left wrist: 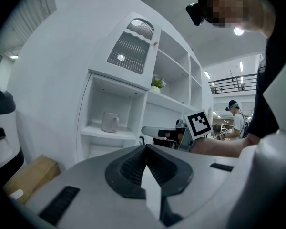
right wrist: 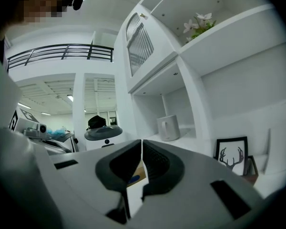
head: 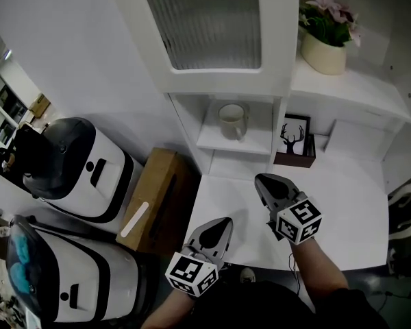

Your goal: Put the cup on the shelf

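A white cup (head: pixel 232 120) stands upright, handle to the right, on the small shelf (head: pixel 222 141) of the white cabinet, apart from both grippers. The left gripper view shows the cup (left wrist: pixel 109 122) ahead and to the left; in the right gripper view the cup (right wrist: pixel 168 128) is ahead on the shelf. My left gripper (head: pixel 223 223) hovers over the white counter's near edge, shut and holding nothing. My right gripper (head: pixel 263 179) is a little farther in, below and to the right of the shelf, also shut and holding nothing.
A framed deer picture (head: pixel 294 140) leans in the niche to the right of the shelf. A flower pot (head: pixel 325 46) sits on the upper shelf. Left of the white counter (head: pixel 349 204) are a cardboard box (head: pixel 157 197) and two white machines (head: pixel 82 170).
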Motion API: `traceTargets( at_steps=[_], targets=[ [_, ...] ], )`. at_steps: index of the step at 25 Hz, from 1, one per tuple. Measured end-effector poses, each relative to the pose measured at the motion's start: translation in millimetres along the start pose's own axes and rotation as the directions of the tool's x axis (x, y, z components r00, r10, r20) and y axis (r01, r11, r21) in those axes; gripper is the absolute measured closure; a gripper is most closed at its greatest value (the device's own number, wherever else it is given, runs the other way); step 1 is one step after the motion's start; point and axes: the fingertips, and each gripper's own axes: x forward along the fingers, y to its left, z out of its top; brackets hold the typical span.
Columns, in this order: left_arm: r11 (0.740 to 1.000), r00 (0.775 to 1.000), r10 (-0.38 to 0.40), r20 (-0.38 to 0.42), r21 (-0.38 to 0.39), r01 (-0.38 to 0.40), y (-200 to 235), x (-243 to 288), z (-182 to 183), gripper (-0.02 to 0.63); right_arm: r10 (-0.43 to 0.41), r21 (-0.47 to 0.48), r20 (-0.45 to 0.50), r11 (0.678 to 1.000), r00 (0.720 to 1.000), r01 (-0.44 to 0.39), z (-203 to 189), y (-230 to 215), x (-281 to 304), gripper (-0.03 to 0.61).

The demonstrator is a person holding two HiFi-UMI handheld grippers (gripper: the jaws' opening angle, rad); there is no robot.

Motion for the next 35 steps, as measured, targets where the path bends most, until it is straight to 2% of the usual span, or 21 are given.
traceTargets(
  at_steps=[7, 16, 35],
  targets=[
    [0.999, 0.999, 0.036, -0.006, -0.005, -0.036, -9.8, -14.0, -4.5, 0.609, 0.035, 0.018, -0.006, 0.999, 0.999, -0.035, -7.1, 15.8, -11.8, 0.569],
    [0.999, 1.000, 0.031, -0.003, -0.021, -0.031, -1.5, -34.7, -10.8, 0.609, 0.015, 0.027, -0.018, 1.000, 1.000, -0.015, -17.0, 35.8, -14.5, 0.571],
    [0.998, 0.998, -0.062, -0.002, -0.022, 0.061, 19.3, -146.8, -21.2, 0.609, -0.069, 0.020, -0.037, 0.997, 0.997, 0.070, -37.7, 154.8, -26.6, 0.571]
  ],
)
